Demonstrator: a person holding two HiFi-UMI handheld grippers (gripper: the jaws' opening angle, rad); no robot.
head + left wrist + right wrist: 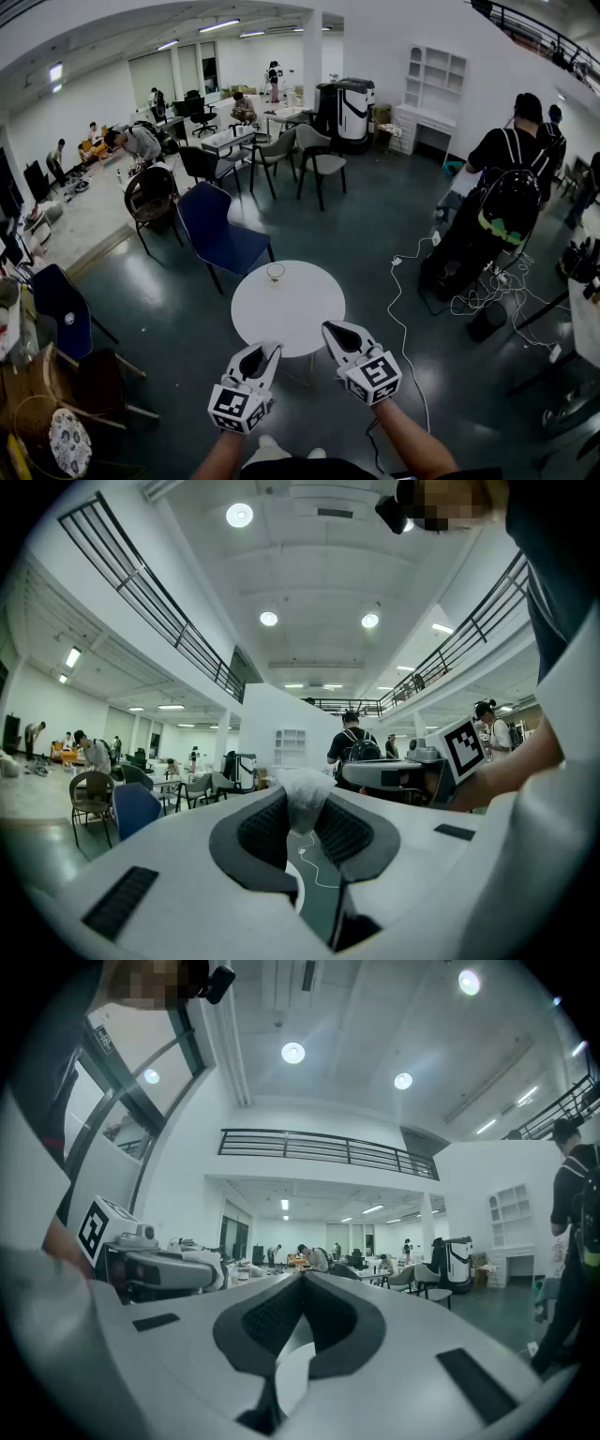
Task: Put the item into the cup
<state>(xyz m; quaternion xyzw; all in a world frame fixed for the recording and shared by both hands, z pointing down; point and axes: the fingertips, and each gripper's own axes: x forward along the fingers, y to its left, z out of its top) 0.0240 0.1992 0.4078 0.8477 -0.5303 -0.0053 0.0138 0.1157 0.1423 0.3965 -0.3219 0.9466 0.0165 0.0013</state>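
A small clear cup point(276, 272) stands at the far side of the round white table point(300, 314). Both grippers hover above the table's near edge, short of the cup. My left gripper point(266, 351) is shut on a crumpled white wad point(307, 797), pinched between its dark pads at the tips. Just right of it, my right gripper point(334, 330) points toward the table; in the right gripper view its jaws point(302, 1279) meet at the tip with nothing between them. In the left gripper view the right gripper's marker cube point(464, 747) shows beside it.
A blue chair point(220, 234) stands behind the table on the left, with dark chairs point(150, 197) farther back. A person with a backpack point(506, 197) stands at the right. White cables point(412, 281) trail over the dark floor right of the table.
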